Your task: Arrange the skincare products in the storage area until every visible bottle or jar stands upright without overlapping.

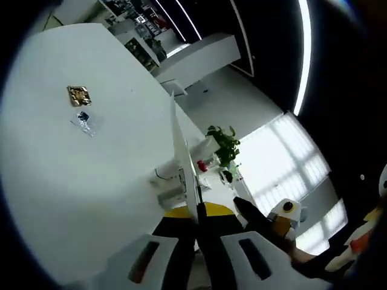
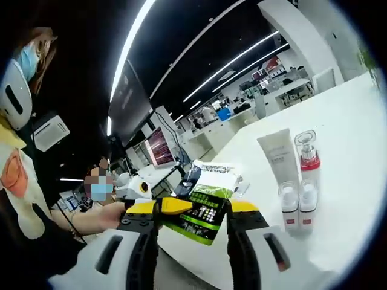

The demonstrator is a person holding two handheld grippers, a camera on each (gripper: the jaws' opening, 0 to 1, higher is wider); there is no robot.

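On the white table [image 2: 357, 139] stand a white tube [image 2: 277, 154], a clear pump bottle with a red band [image 2: 307, 154] and two small red-based bottles [image 2: 289, 205], all upright and close together. A green and white pouch [image 2: 208, 202] hangs just beyond my right gripper [image 2: 193, 208], whose yellow-tipped jaws stand wide apart on either side of it. In the left gripper view the pouch [image 1: 183, 157] shows edge-on as a thin white sheet, and my left gripper [image 1: 198, 211] is shut on its lower edge. The right gripper [image 1: 283, 217] comes in from the right there.
A gold packet [image 1: 78, 95] and a small blue and clear packet [image 1: 86, 121] lie apart on the table [image 1: 72, 181]. A potted plant [image 1: 224, 145] stands beside the bottles. A person's hand [image 2: 109, 214] is at the left, with office desks and screens behind.
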